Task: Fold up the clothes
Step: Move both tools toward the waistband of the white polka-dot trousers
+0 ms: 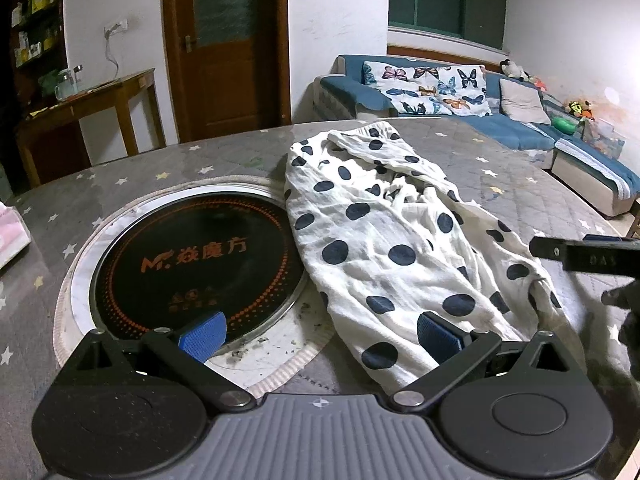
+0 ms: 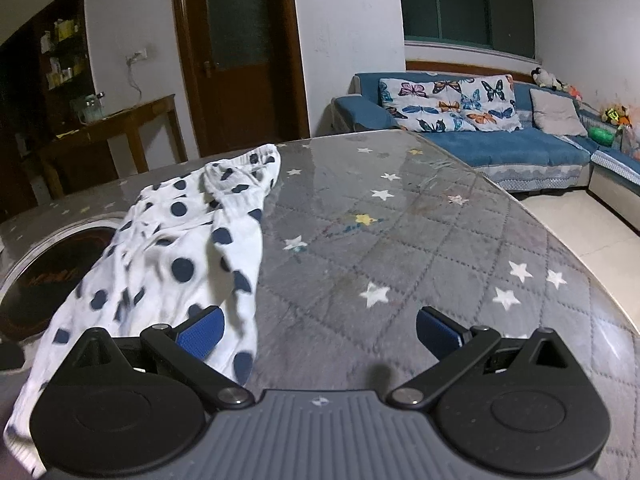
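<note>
A white garment with dark blue polka dots [image 1: 384, 240] lies crumpled lengthwise on the grey star-patterned table cover [image 1: 500, 184]. My left gripper [image 1: 322, 336] is open and empty, just above the garment's near left edge, its right pad over the cloth. The right gripper [image 1: 580, 258] shows at the right edge of the left wrist view, beside the garment's near right side. In the right wrist view the garment [image 2: 180, 252] lies at left, and my right gripper [image 2: 320, 334] is open and empty, its left pad over the cloth's near edge.
A round black induction hob [image 1: 196, 264] is set into the table left of the garment and partly under it. A pink box [image 1: 12, 232] sits at the far left edge. Beyond the table are a blue sofa [image 2: 500, 144], a wooden side table [image 1: 92, 108] and a door [image 1: 228, 44].
</note>
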A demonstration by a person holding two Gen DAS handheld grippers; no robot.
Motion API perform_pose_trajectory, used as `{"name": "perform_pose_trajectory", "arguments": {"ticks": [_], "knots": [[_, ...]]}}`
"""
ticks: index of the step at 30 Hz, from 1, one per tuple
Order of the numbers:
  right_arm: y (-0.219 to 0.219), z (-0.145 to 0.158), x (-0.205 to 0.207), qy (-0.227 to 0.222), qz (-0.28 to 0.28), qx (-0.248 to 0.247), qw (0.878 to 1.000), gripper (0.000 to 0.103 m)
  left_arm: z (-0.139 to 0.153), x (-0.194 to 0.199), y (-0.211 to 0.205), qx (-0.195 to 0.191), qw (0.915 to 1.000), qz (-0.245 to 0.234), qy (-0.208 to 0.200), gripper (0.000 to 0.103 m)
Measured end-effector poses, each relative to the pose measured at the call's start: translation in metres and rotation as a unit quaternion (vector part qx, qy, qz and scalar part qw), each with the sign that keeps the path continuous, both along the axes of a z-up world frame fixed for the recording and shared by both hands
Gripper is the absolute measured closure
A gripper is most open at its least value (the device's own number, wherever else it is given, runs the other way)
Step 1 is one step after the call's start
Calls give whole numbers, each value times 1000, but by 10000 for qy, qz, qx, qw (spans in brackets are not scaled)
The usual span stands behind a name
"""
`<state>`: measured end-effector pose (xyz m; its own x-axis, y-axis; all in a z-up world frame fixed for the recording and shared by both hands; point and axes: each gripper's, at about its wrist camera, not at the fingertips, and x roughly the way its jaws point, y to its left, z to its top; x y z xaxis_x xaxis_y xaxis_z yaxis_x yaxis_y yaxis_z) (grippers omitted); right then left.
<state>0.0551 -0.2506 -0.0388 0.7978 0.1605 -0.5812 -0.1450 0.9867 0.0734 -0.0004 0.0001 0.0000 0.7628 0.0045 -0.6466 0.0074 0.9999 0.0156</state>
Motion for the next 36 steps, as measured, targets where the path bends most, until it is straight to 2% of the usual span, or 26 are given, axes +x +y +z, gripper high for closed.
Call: {"name": "perform_pose_trajectory", "arguments": {"ticks": [9,16,36], "knots": [[19,3,-33,-154,271,-236,9992,0,4,-11,-10,-18,9998,-184,-62,0],[22,2,-54,-88,439,-201,9988,0,7,-23,-18,45,9986,-490,-173,0],[17,4,-85,-40,462,-144,9988,0,9,-34,-35,70,9964,-825,-178,0]]}}
